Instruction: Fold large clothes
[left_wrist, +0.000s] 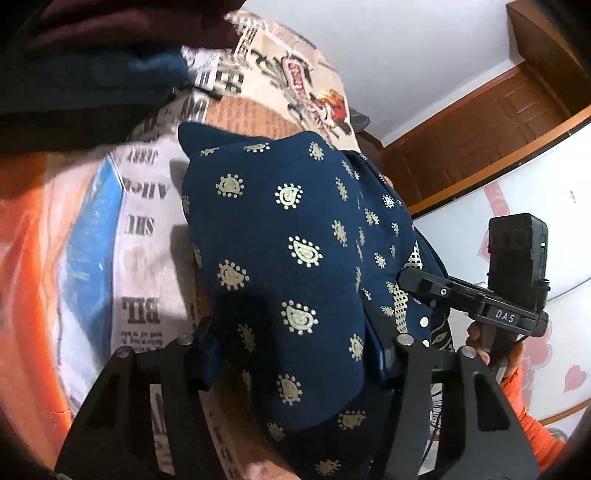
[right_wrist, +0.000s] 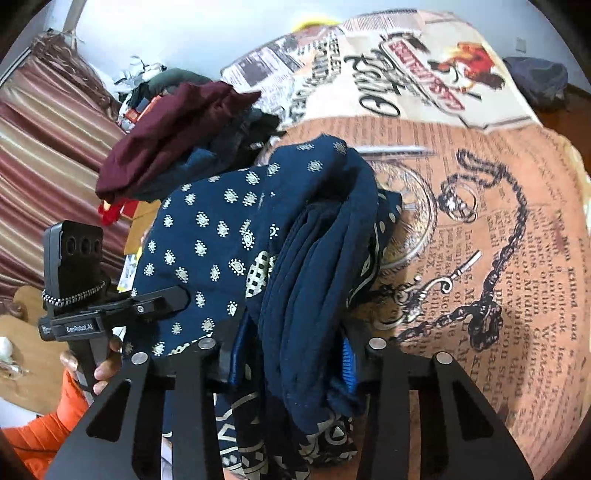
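- The left tongs are closed on a fold of the navy printed garment; the cloth fills the gap between the two fingers and bulges out ahead of them.
- The right tongs grip a thick bunched roll of the same navy printed garment, with blue pads pressed against the cloth on either side.
- The garment hangs between the two tongs, lifted above the bed; its gold paisley dots face outward, and a patterned border shows below the right tongs.
- To the right of the left tongs, the right hand holds the other tool's handle, with an orange sleeve behind it.
- To the left of the right tongs, the left hand grasps its handle.
- Under and beyond both tongs lies the bed, covered with a newspaper-print sheet.
- Ahead and left of the right tongs, past the garment, sits a pile of clothes with a maroon piece on top.
- Far left of the right tongs hangs a striped curtain.
- Far right of the left tongs stands a wooden door.
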